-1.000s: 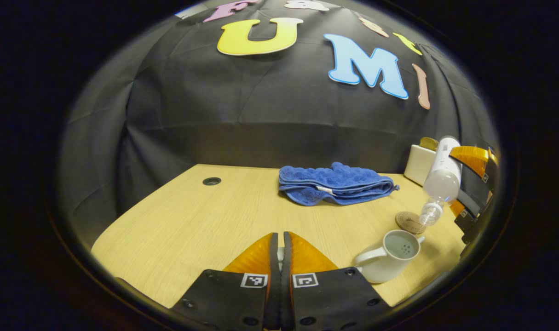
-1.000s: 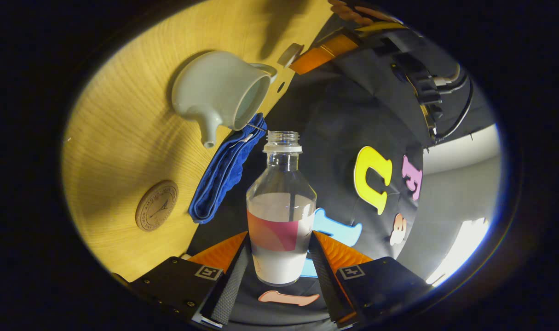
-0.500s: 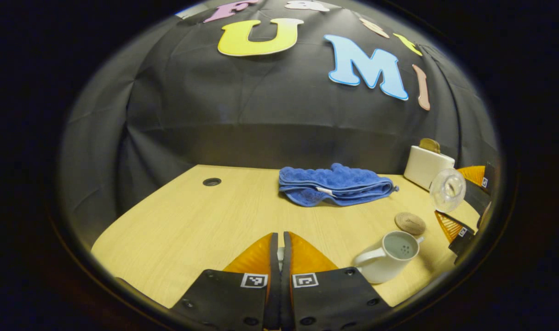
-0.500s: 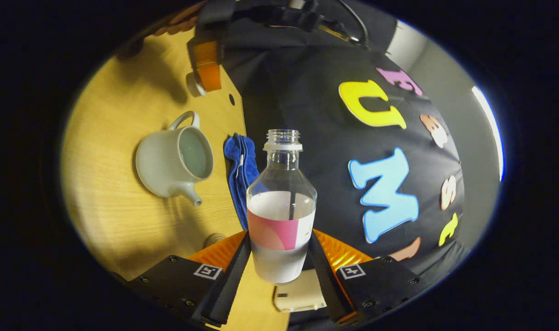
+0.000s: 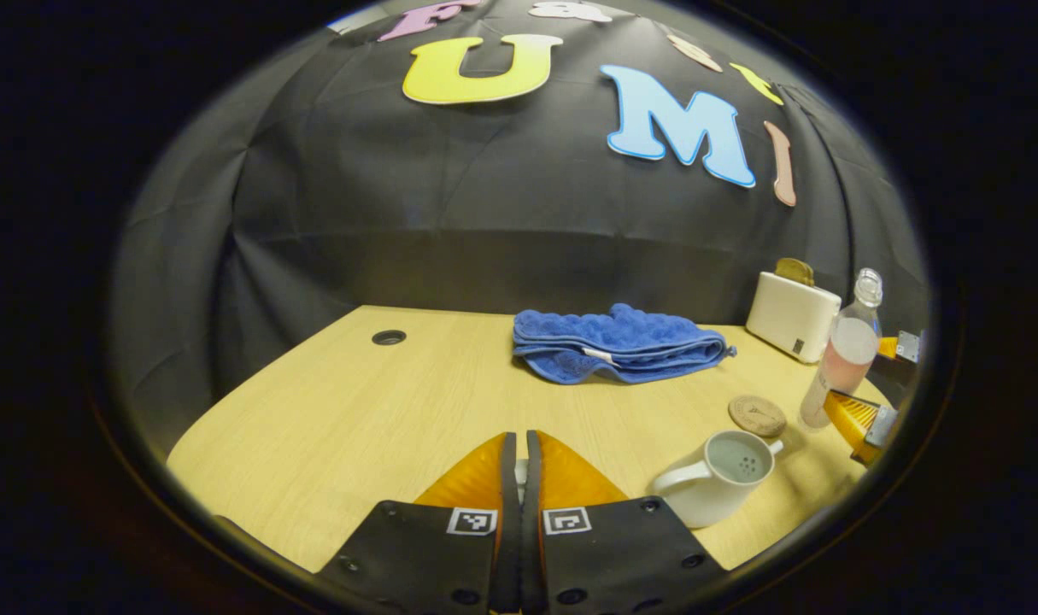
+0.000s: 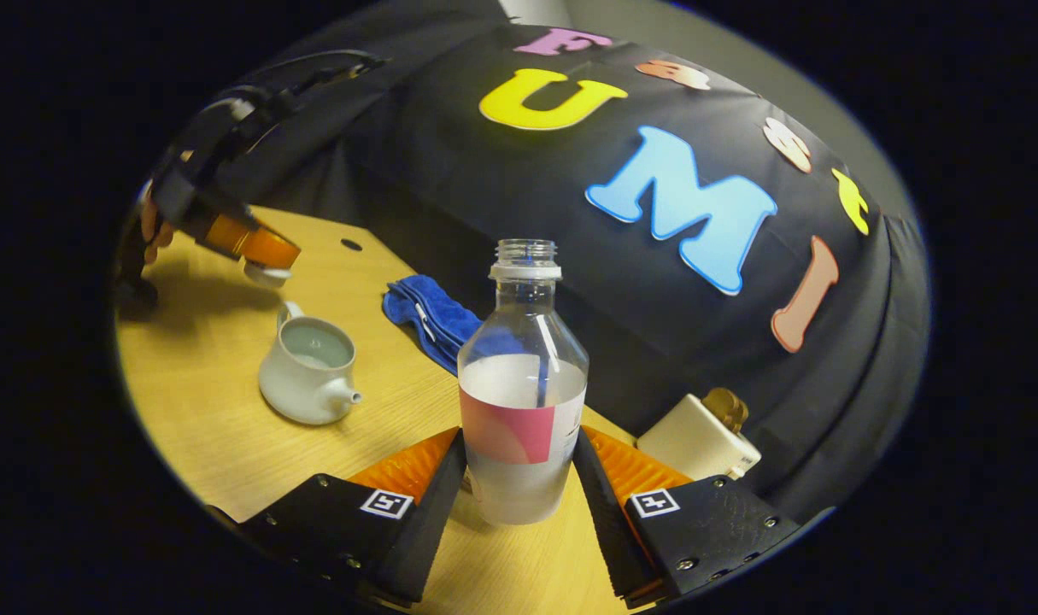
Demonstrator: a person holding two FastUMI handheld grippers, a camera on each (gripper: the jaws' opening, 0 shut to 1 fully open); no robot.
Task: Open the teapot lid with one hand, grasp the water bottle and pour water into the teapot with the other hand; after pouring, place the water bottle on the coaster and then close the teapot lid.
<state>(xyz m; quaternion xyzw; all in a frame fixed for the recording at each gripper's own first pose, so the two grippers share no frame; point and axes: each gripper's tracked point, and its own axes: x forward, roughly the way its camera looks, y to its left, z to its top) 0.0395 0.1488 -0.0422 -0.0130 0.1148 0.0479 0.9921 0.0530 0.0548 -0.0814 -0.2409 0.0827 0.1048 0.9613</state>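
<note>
At the right end of the desk, the right claw is holding the water bottle upright, both fingers pressing on its lower, labelled part; the bottle is uncapped and about half full. In the left gripper view the bottle is standing over the desk just beside the coaster, not on it. The teapot is sitting open near the coaster, water showing inside it. The left claw is nearly closed, and in the right gripper view it is gripping a small pale piece, most likely the teapot lid, above and behind the teapot.

Judging from this, pouring looks done and the bottle is heading for the coaster. The main risk is misplacement: the coaster is small and is lying between the bottle and the teapot, so the bottle could be landing half off its edge and tipping when released. With no cap on, any tilt would be spilling water toward the blue towel or the white box. A sideways swing could also be knocking the teapot's spout. The lid is held by a thin pinch, so it could be slipping before it is lowered back on.
</note>
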